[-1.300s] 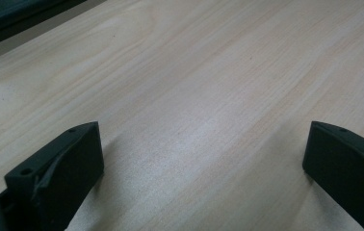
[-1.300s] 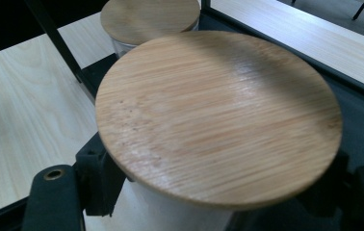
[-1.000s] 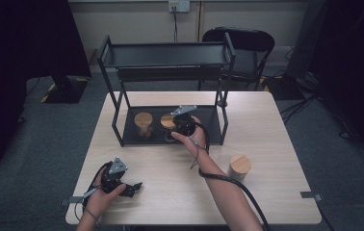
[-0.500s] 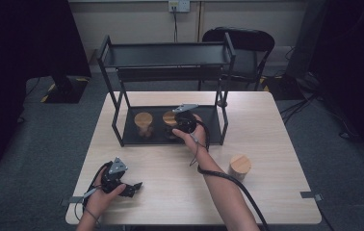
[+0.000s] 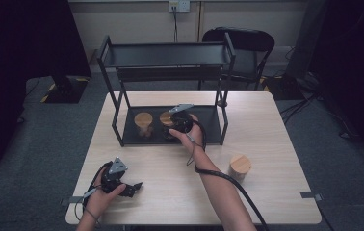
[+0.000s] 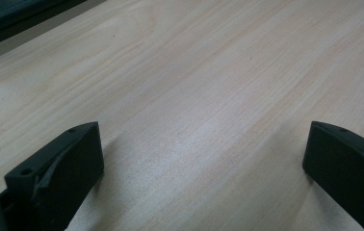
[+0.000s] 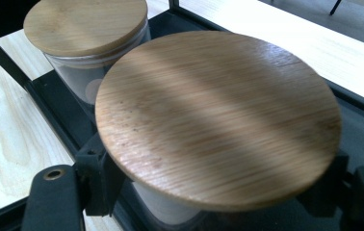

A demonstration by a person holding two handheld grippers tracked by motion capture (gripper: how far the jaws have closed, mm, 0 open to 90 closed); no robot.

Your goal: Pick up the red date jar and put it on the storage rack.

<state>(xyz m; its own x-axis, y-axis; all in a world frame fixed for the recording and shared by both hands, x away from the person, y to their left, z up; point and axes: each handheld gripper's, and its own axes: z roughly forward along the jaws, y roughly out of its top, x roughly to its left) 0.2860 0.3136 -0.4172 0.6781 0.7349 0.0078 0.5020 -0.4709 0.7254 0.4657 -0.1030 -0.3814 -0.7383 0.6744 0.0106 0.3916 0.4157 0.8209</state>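
Observation:
Two glass jars with bamboo lids are on the lower tray (image 5: 209, 135) of a black two-tier rack (image 5: 170, 53). My right gripper (image 5: 173, 127) is shut on the right-hand jar (image 5: 166, 118), its jaws clamping the glass just under the lid (image 7: 218, 115). One black finger (image 7: 96, 173) presses the jar's side. The other jar (image 5: 143, 120) (image 7: 86, 24) stands free just beside it. A third lidded jar (image 5: 240, 165) stands on the table at the right. My left gripper (image 5: 131, 188) (image 6: 204, 163) rests open near the front left edge, with bare wood between its fingers (image 6: 69, 159).
The rack's upright posts (image 5: 226, 96) flank the tray, and its upper shelf overhangs the jars. A black chair (image 5: 240, 43) stands behind the table. The right gripper's cable (image 5: 228, 180) trails along the person's forearm across the light wooden tabletop (image 5: 276, 125).
My right gripper has edged slightly deeper under the rack with the jar still in its jaws. The left hand and its gripper have stayed where they were.

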